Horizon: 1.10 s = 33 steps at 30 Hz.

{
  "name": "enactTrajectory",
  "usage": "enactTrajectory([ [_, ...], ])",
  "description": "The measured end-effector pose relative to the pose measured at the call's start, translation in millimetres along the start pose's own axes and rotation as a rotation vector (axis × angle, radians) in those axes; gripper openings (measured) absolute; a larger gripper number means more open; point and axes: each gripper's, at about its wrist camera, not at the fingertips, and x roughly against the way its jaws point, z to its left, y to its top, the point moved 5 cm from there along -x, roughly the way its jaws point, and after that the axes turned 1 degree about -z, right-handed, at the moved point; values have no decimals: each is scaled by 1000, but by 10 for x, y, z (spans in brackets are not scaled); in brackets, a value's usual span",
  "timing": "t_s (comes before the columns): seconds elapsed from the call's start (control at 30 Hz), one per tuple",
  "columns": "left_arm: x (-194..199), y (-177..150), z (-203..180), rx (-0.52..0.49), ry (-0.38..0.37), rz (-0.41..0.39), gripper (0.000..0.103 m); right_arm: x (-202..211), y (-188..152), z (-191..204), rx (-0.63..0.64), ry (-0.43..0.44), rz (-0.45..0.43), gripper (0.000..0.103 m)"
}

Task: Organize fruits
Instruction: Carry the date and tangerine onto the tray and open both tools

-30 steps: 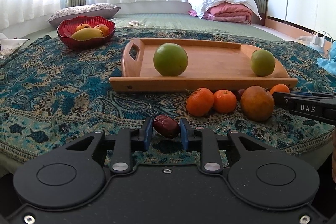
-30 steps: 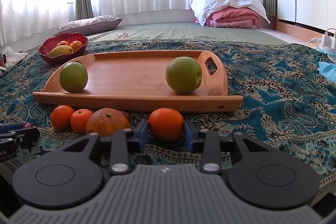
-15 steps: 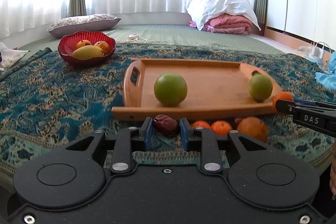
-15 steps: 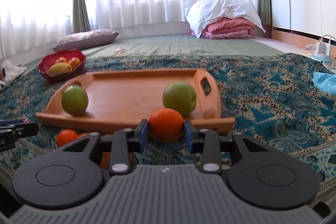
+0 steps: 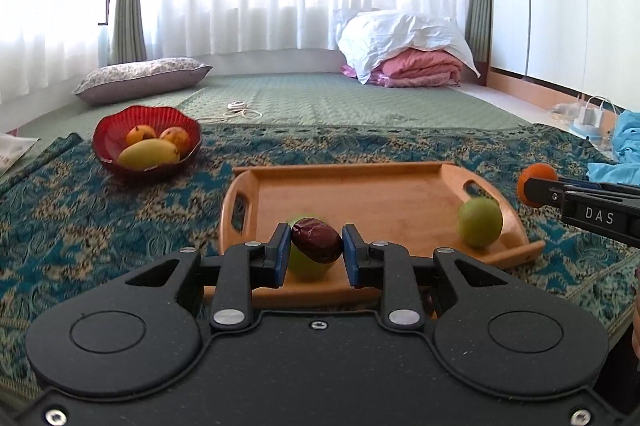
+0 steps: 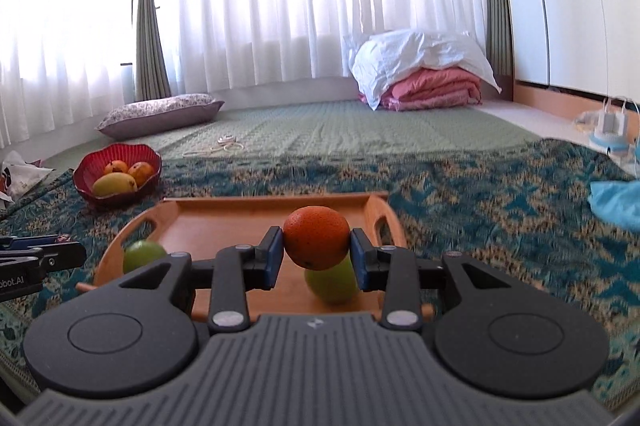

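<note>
Left gripper (image 5: 315,252): clamped on date (image 5: 316,240), above tray (image 5: 360,186). Right gripper (image 6: 316,258): clamped on orange (image 6: 316,237), above tray. Risk: either fruit dropped could strike the limes (image 5: 480,222), rolling off.

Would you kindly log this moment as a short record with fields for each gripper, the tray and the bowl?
left gripper: shut on dark red date
right gripper: shut on orange
wooden tray: two green fruits, one near each end
red bowl: yellow mango and two orange-yellow fruits
surface: teal patterned cloth
</note>
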Motion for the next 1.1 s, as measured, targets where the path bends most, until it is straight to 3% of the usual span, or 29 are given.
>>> enactTrajectory([
  [0.37, -444, 444, 124, 43, -54, 20, 26, -328, 319, -53, 0, 16, 8, 40],
  [0.73, -1267, 573, 297, 67, -67, 163, 26, -1075, 314, -372, -127, 40, 198, 40],
  [1.1, -1988, 531, 372, 95, -75, 366, 26, -1688, 186, -369, -107, 49, 416, 40],
])
